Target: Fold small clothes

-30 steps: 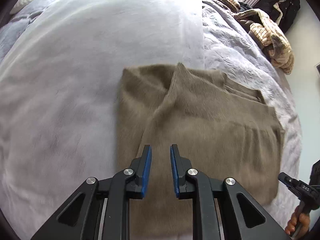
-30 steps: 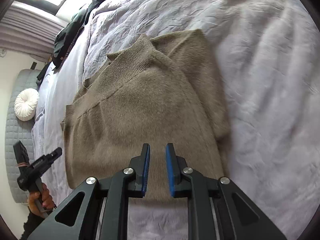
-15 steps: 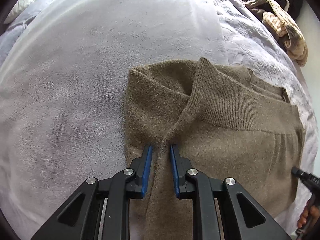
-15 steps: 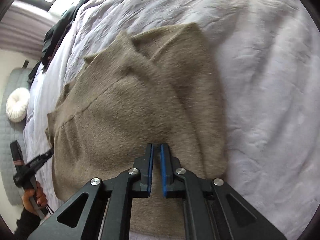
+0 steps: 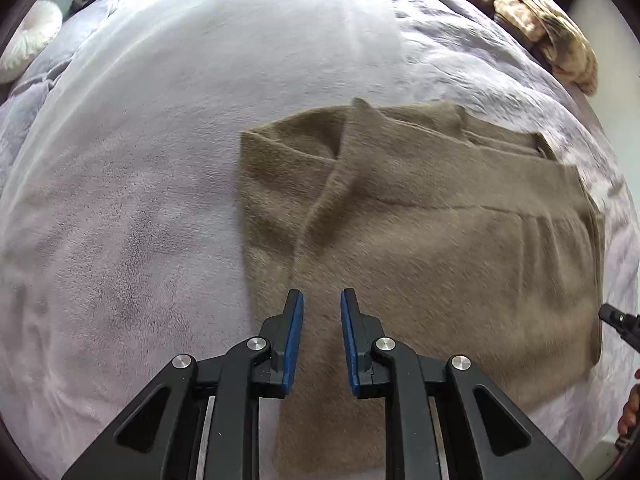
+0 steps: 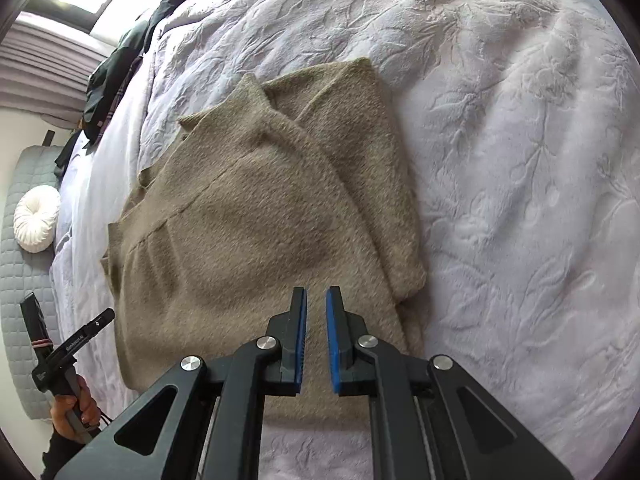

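A brown knitted sweater (image 5: 440, 240) lies folded flat on the lilac bedspread (image 5: 140, 200), its collar pointing away from me. My left gripper (image 5: 321, 294) hovers over the sweater's near left part, jaws a little apart with nothing between them. In the right wrist view the sweater (image 6: 240, 232) shows one side folded over the middle. Above its near edge my right gripper (image 6: 316, 290) hangs, its jaws opening from a narrow gap and holding nothing. The left gripper's handle (image 6: 60, 360), held by a hand (image 6: 74, 408), shows at the lower left.
A white round cushion (image 6: 36, 218) rests against a grey quilted headboard (image 6: 16, 300). A heap of tan and dark clothes (image 5: 552, 28) lies at the far right of the bed. Dark garments (image 6: 116, 80) lie near the window. Bare bedspread (image 6: 520, 200) stretches right of the sweater.
The left gripper dipped close to the sweater's fold, then drew back up. The right jaws closed almost together, then parted slightly. The sweater lies as before.
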`<state>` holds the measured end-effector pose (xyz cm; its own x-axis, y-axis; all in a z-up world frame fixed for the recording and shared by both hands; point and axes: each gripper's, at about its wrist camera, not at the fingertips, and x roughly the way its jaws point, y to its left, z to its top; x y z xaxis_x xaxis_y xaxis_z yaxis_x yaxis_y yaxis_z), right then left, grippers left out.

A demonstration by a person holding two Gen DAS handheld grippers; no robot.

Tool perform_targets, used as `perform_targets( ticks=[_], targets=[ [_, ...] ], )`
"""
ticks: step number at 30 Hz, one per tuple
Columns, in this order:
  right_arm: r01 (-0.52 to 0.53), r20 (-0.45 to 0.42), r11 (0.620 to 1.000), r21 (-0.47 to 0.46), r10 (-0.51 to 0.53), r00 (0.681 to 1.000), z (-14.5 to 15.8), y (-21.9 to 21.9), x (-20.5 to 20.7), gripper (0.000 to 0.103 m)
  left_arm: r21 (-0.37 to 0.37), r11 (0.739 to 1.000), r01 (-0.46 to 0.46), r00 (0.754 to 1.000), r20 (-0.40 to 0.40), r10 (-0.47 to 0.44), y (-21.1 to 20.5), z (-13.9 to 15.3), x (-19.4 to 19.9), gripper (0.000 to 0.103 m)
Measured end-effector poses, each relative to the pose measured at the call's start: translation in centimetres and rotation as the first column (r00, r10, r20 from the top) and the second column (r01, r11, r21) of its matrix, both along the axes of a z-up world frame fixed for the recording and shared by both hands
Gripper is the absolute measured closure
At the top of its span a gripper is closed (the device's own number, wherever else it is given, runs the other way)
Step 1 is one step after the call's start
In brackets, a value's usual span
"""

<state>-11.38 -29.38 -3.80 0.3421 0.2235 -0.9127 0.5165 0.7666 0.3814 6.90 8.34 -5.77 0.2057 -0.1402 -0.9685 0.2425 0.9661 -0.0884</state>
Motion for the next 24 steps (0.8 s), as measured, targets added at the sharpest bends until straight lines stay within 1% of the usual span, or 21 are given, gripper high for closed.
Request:
perform_targets(
  ticks=[6, 8, 9, 10, 11, 12, 13, 16, 18, 21, 24],
  targets=[
    [-0.014, 0.003, 1.000, 0.006, 0.014, 1.000, 0.4, 0.9, -0.3, 0.092, 0.004, 1.000, 0.011, 1.000, -0.030, -0.011, -1.3, 0.3, -1.0, 0.082],
    [-0.020, 0.004, 1.000, 0.006, 0.020, 1.000, 0.5, 1.2, -0.5, 0.092, 0.004, 1.000, 0.007, 1.000, -0.026, -0.007, -1.4, 0.4, -1.6, 0.082],
    [-0.024, 0.005, 1.000, 0.006, 0.024, 1.000, 0.6, 1.4, -0.6, 0.092, 0.005, 1.000, 0.002, 1.000, -0.023, -0.002, -1.4, 0.3, -1.9, 0.080],
    [-0.027, 0.003, 1.000, 0.006, 0.027, 1.000, 0.6, 1.6, -0.7, 0.092, 0.003, 1.000, -0.002, 1.000, -0.024, 0.002, -1.4, 0.3, -2.1, 0.046],
    [-0.030, 0.003, 1.000, 0.007, 0.030, 1.000, 0.6, 1.7, -0.8, 0.092, 0.002, 1.000, -0.010, 1.000, -0.024, 0.010, -1.3, 0.4, -2.3, 0.000],
    [-0.033, 0.003, 0.999, 0.008, 0.033, 0.999, 0.7, 1.9, -0.9, 0.092, 0.005, 1.000, -0.026, 1.000, 0.002, 0.026, -1.1, 0.7, -2.7, 0.002],
    [-0.035, 0.002, 0.999, 0.009, 0.035, 0.999, 0.7, 2.0, -1.0, 0.092, 0.011, 1.000, -0.024, 1.000, 0.016, 0.024, -1.1, 0.9, -3.0, 0.001],
    [-0.044, -0.001, 0.999, 0.016, 0.044, 0.999, 0.6, 2.6, -1.4, 0.092, 0.035, 0.999, -0.012, 1.000, 0.019, 0.011, -1.5, 1.1, -3.4, 0.001],
    [-0.053, -0.006, 0.998, 0.020, 0.054, 0.999, 0.6, 3.0, -1.5, 0.092, 0.070, 0.997, -0.014, 0.999, 0.031, 0.012, -1.8, 1.3, -3.6, 0.001],
    [-0.059, -0.010, 0.998, 0.025, 0.060, 0.998, 0.6, 3.8, -1.9, 0.092, 0.108, 0.994, -0.035, 0.998, 0.048, 0.030, -1.8, 1.6, -3.9, 0.001],
    [-0.069, -0.016, 0.997, 0.032, 0.069, 0.997, 0.7, 4.5, -2.2, 0.092, 0.098, 0.993, -0.066, 0.998, 0.027, 0.064, -1.3, 1.7, -3.9, 0.001]
  ],
)
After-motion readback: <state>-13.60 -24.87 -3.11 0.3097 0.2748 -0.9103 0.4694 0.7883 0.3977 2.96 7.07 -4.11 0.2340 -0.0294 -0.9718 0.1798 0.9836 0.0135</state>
